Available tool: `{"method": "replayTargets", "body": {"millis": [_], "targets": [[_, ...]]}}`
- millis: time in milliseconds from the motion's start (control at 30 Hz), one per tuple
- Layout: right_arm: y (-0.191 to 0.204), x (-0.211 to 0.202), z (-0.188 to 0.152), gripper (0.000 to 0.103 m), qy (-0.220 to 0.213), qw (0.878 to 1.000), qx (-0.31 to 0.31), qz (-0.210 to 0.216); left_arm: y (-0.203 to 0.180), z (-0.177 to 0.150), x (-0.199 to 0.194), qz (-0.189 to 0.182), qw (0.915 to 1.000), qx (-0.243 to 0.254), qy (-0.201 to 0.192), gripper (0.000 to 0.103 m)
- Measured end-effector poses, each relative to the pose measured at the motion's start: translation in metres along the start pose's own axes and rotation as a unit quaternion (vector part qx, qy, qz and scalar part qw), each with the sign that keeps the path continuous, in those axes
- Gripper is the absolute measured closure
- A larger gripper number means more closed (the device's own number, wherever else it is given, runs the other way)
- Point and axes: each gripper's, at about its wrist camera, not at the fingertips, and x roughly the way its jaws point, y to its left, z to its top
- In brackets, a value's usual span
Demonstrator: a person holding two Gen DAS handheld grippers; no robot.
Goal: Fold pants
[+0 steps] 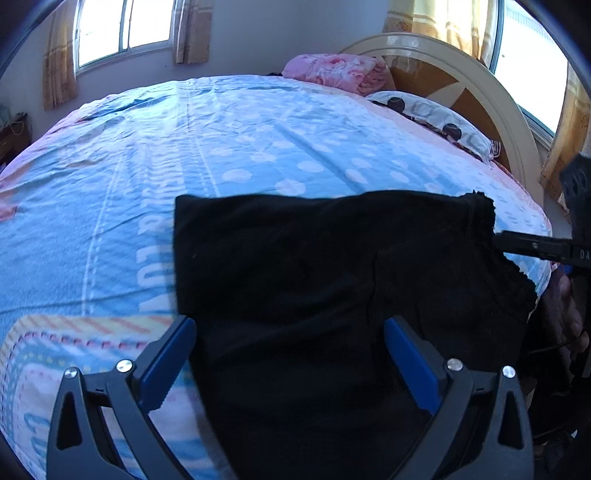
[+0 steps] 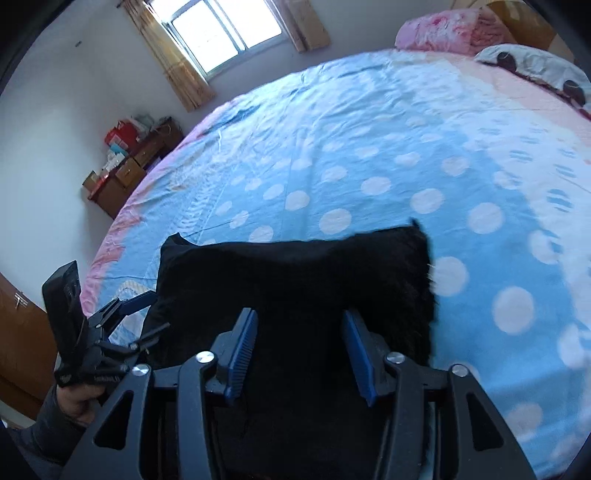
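1. Lying folded across the lower middle of both views: black pants (image 1: pixel 332 266) on the near part of a blue polka-dot bedsheet (image 1: pixel 236 147)
2. Spread wide in the lower part of the left wrist view: left gripper (image 1: pixel 290 365), blue pads (image 1: pixel 166 365) apart over the dark cloth, nothing pinched between them
3. Spread to a moderate gap at the bottom of the right wrist view: right gripper (image 2: pixel 301 354), blue pads (image 2: pixel 242 354) either side of the fabric, not closed on it
4. Reaching in from the right edge of the left wrist view: one black finger of the right gripper, tip touching or just beside the frayed right edge of the pants
5. Seen at the lower left of the right wrist view: left gripper held in a hand (image 2: pixel 79 400), just beside the pants' left edge
6. Resting at the upper right of the left wrist view: pink folded blanket (image 1: pixel 336 72), patterned pillow (image 1: pixel 436 118) and curved headboard (image 1: pixel 480 85)
7. Showing at the upper left of both views: window (image 1: pixel 123 27) with yellow curtains (image 1: pixel 59 70); wooden drawers (image 2: pixel 125 173) by the wall in the right wrist view
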Motion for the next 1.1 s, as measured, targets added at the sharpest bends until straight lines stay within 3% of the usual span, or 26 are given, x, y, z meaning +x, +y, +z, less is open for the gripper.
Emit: {"method": "replayTargets", "body": {"millis": [167,400,667,933,1100], "targets": [[-0.025,-0.016,-0.014,0.046,-0.001,0.999,0.025,-0.032,0.007,-0.007,-0.009,0.008,0.9998,-0.015,-0.001,0.0],[-0.043,-0.018,-0.034,0.046,0.013,0.998,0.041,-0.035,0.022,-0.022,-0.02,0.011,0.9994,-0.033,-0.001,0.0],[-0.048,-0.009,-0.038,0.046,0.011,0.999,0.046,-0.025,0.017,-0.023,-0.006,-0.002,0.9993,-0.037,0.0,0.0],[-0.047,-0.003,-0.047,0.046,0.045,0.998,0.048,0.012,0.016,-0.018,0.001,-0.012,0.9996,-0.024,0.001,0.0],[-0.056,0.003,-0.043,0.046,0.039,0.996,0.075,0.04,0.015,-0.013,0.006,-0.013,0.9996,-0.024,0.003,0.0]]}}
